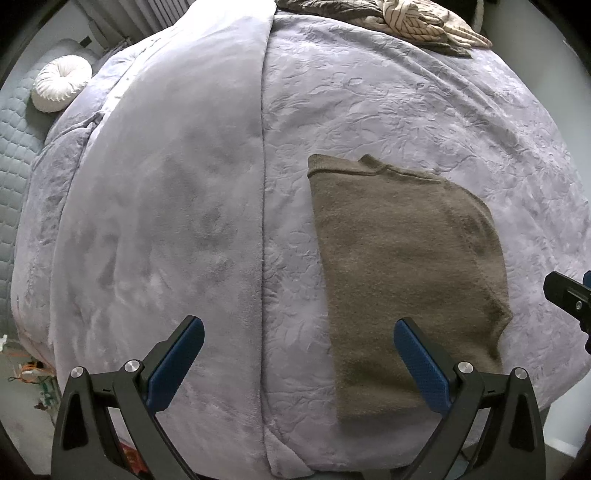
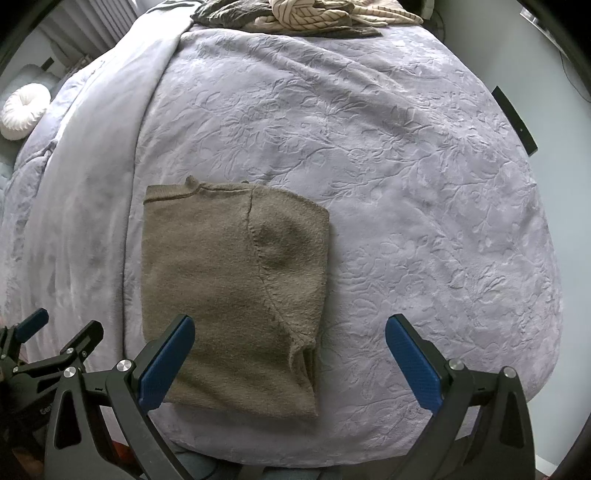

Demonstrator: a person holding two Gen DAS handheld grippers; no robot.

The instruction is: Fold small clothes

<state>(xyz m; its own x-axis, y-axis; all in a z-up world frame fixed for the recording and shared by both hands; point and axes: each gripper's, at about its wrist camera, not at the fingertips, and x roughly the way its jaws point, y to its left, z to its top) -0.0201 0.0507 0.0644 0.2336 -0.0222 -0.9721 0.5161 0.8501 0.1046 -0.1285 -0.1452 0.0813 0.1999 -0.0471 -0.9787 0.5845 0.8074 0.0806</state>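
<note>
Between both grippers' spread, empty fingers lies the sweater [image 2: 232, 288] on the bed [image 2: 406, 184]; plush cover may get pinched with its hem, and the tucked sleeve may slip out.

Olive-brown knit sweater [image 2: 229, 288]; lavender floral-embossed blanket [image 2: 406, 184]; cream striped clothes [image 2: 314, 14]; blue pads [image 2: 166, 362].

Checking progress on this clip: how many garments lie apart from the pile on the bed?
1: the brown sweater, folded, lying flat near the bed's front edge. The remaining clothes sit in a heap at the far end; how many it holds is unclear.
</note>
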